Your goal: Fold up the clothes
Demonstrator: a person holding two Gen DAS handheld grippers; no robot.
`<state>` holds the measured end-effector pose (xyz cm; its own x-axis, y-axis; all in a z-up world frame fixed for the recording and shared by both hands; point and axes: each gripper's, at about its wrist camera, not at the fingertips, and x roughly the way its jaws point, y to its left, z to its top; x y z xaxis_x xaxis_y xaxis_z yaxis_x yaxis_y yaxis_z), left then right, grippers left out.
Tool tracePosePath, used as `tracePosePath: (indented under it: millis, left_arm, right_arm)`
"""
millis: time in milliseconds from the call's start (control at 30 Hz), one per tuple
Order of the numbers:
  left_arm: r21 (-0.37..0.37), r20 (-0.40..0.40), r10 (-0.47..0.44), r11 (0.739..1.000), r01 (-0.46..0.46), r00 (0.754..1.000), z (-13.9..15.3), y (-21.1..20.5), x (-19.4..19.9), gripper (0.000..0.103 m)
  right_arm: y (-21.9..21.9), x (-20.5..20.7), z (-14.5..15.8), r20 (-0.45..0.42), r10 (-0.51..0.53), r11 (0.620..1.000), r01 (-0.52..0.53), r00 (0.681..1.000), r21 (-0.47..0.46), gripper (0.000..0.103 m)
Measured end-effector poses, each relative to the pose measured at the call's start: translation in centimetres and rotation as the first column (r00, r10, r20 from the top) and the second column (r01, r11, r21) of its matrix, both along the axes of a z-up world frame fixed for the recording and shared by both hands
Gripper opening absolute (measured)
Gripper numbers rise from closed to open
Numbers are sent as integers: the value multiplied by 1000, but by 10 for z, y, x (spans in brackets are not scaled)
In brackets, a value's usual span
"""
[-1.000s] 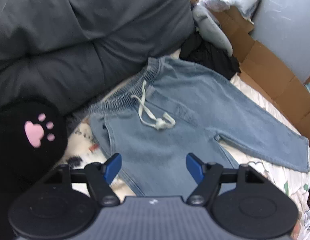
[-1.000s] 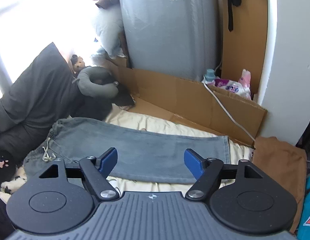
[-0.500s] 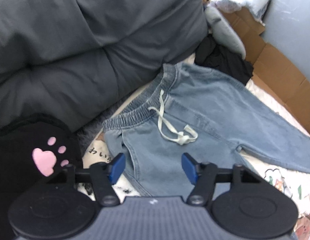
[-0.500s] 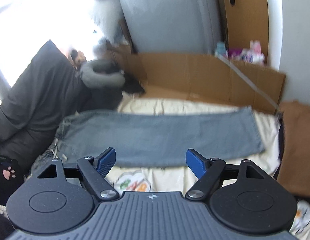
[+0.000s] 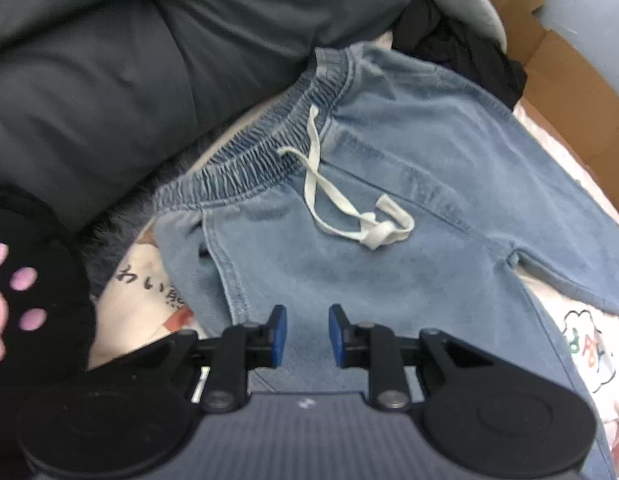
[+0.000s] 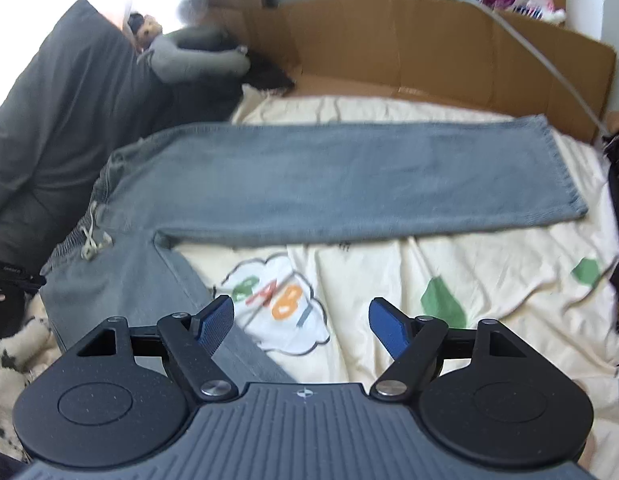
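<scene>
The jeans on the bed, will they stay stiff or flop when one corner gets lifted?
Probably floppy: the jeans lie flat with soft creases. The elastic waistband will likely bunch, and the drawstring may dangle.

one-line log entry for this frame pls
stage: reaching | left gripper: jaws closing over jeans near the hip, fabric not visibly pinched | right gripper: open above bedsheet beside near leg | jeans: flat, unfolded

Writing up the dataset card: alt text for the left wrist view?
A light blue denim pair of trousers with an elastic waistband and a white drawstring lies flat on a printed cream bedsheet. The left gripper hangs over the near leg, its jaws closing. A dark grey duvet is bunched behind.
</scene>
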<state>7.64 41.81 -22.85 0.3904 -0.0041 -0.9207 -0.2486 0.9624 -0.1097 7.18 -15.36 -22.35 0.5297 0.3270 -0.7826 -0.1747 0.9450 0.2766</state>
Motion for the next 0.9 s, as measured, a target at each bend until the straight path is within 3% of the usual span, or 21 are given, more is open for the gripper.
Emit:
tracePosePath:
  millis: [267,400,467,500,600,733,800,900]
  left_arm:
    - [37,-83,-25,999,28,996,-52,-7,13,25]
    - [112,-120,8,994,5,993,-69,0,11,14]
    - [133,-124,49,991,-32,991,-74,10,9,3]
    - [137,-126,73,989,-56,989,-76,16,8,3]
    - [124,-115,117,987,-102,987,-78,28,9,3]
    - [212,-100,169,966,-145,981,-66,33,16,6]
    - [145,-99,201,972,-186,974,-58,42,20,10]
    - [133,-84,190,975,-178,978,-46,44,33,13]
  right_arm:
    - [34,-10,-40,-76,120,992,-122,990,-29,79]
    - [48,-16,-56,-118,150,988,-154,982,-28,79]
    - [55,-17,-63,-135,161,986,-166,978,-33,79]
    - [58,-18,-65,-139,167,984,-174,976,-36,79]
    - [69,-17,-73,-147,195,979,-201,970,-30,79]
    - [75,-14,-82,-160,198,978,-205,967,-28,79]
    - [76,-11,-84,-162,196,979,-202,967,-24,79]
    - [78,-8,-86,-158,197,979,-203,968,-27,79]
